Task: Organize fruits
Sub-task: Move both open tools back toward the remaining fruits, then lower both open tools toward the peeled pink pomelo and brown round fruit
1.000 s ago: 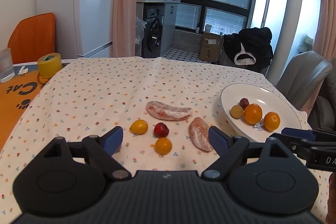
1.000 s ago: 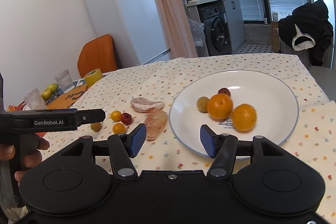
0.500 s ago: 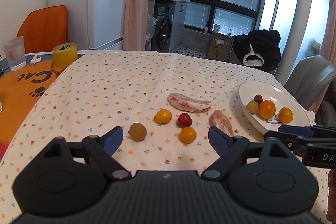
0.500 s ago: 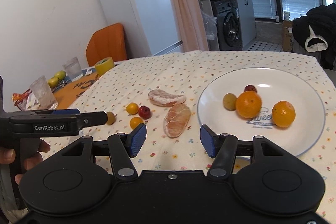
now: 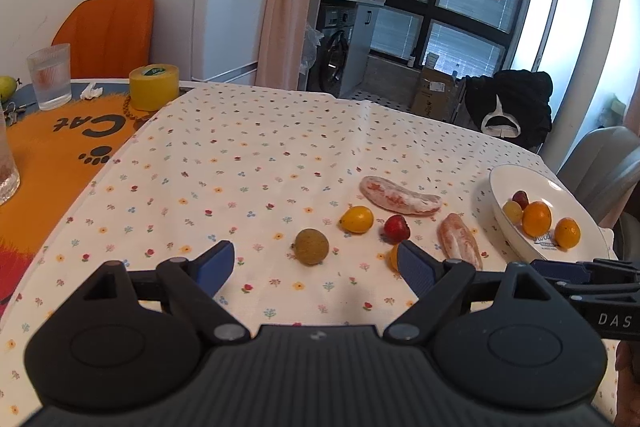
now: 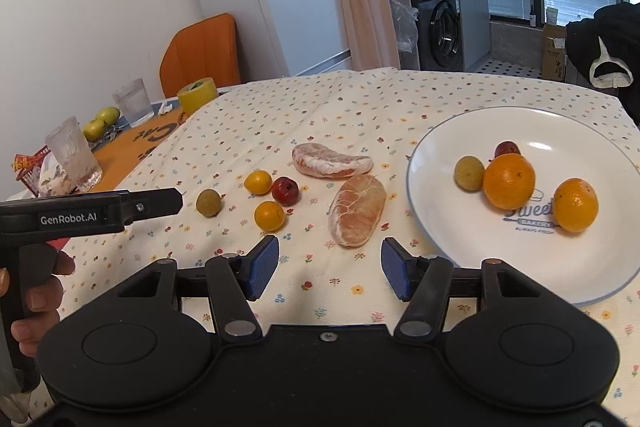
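Note:
A white plate [image 6: 452,131] [image 5: 500,183] at the right holds two oranges [image 6: 509,181], a greenish fruit [image 6: 469,172] and a dark red one [image 6: 507,148]. Loose on the flowered cloth lie a brown-green round fruit [image 5: 312,246] [image 6: 208,202], two small yellow fruits [image 5: 357,219] [image 6: 269,215], a red fruit [image 5: 397,228] [image 6: 285,190] and two peeled citrus segments [image 5: 400,195] [image 6: 357,209]. My left gripper [image 5: 316,265] is open, just short of the brown-green fruit. My right gripper [image 6: 330,263] is open, just short of the nearer segment. Both hold nothing.
An orange cat mat [image 5: 48,147] at the left carries a yellow tape roll [image 5: 154,87], glasses [image 5: 50,77] and green fruit [image 6: 102,121]. An orange chair [image 5: 106,33], fridge and washing machine stand behind. A hand [image 6: 36,307] grips the left tool's handle.
Both grippers have drawn back and swung left. The brown-green fruit has come between the left fingers' line. The right view now centres on the segment instead of the plate.

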Demonstrator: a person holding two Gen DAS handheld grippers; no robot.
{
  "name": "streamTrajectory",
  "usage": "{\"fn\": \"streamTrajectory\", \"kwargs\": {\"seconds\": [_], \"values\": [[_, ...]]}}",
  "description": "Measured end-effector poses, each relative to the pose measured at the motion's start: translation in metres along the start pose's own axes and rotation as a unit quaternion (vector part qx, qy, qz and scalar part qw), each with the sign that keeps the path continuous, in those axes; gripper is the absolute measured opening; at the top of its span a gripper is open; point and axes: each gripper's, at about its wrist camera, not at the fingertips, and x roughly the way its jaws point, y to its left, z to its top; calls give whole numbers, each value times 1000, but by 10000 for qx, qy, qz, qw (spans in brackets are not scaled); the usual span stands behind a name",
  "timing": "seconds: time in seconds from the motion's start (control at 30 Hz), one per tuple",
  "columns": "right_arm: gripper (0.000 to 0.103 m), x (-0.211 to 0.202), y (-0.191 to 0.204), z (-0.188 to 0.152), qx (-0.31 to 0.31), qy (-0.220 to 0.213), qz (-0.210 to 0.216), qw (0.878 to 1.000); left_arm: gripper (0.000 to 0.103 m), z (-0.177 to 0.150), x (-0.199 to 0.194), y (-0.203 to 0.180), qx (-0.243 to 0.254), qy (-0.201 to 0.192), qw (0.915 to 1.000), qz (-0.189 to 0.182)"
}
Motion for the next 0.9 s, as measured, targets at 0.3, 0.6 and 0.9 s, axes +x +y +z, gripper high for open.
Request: {"fn": "streamTrajectory", "kwargs": {"seconds": [0.3, 0.6, 0.9], "values": [[57, 18, 8, 3, -49, 141, -133, 9998, 87, -4, 5, 11, -103, 40, 9998, -154], [57, 40, 15, 8, -140, 267, -420, 9987, 87, -3, 14, 20, -242, 47, 9995, -188], [55, 56, 22, 15, -271, 328, -646, 9970, 84, -2, 23, 23, -333, 13, 9993, -178]]}}
